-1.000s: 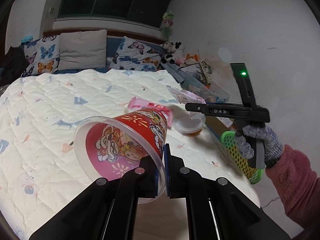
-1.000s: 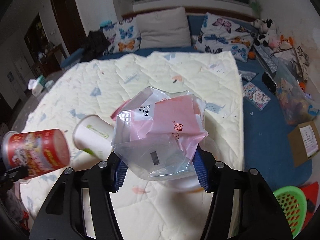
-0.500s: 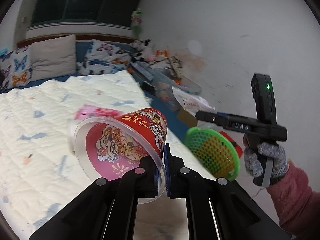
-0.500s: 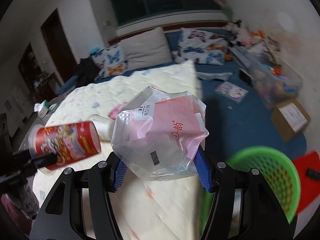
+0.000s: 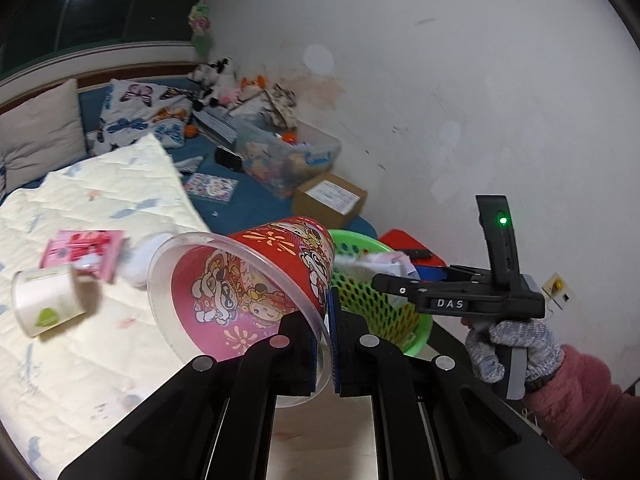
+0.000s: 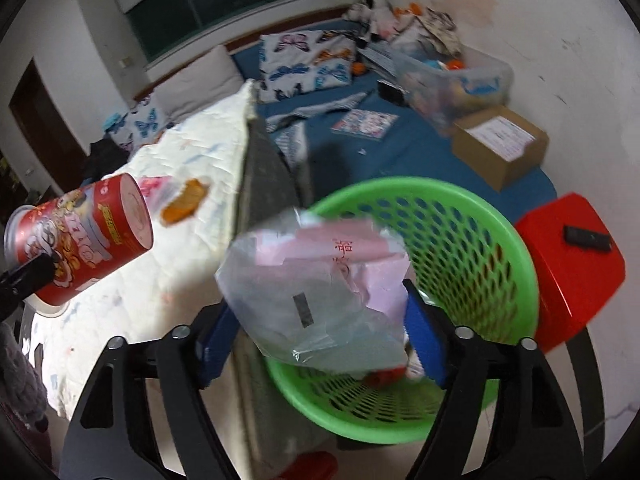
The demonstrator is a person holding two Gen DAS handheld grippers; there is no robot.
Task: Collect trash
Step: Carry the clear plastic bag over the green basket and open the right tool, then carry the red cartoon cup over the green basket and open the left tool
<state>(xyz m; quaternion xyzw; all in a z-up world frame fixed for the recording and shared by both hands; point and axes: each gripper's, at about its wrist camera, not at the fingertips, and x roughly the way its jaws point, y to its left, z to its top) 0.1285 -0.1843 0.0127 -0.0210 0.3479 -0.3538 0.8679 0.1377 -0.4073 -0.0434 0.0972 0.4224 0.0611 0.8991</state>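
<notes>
While the right gripper (image 6: 324, 344), jaws just opened wide, lets the plastic bag (image 6: 320, 292) drop over the green basket (image 6: 516, 256), left gripper (image 5: 329, 344) pinches red cup (image 5: 256, 280) rim nr basket; paper cup (image 5: 44, 304), pink packet (image 5: 84, 252) remain on quilt (image 5: 100, 360).

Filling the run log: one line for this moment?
left claw: shut on red cup rim | right claw: jaws just opened, plastic bag between them over green basket
</notes>
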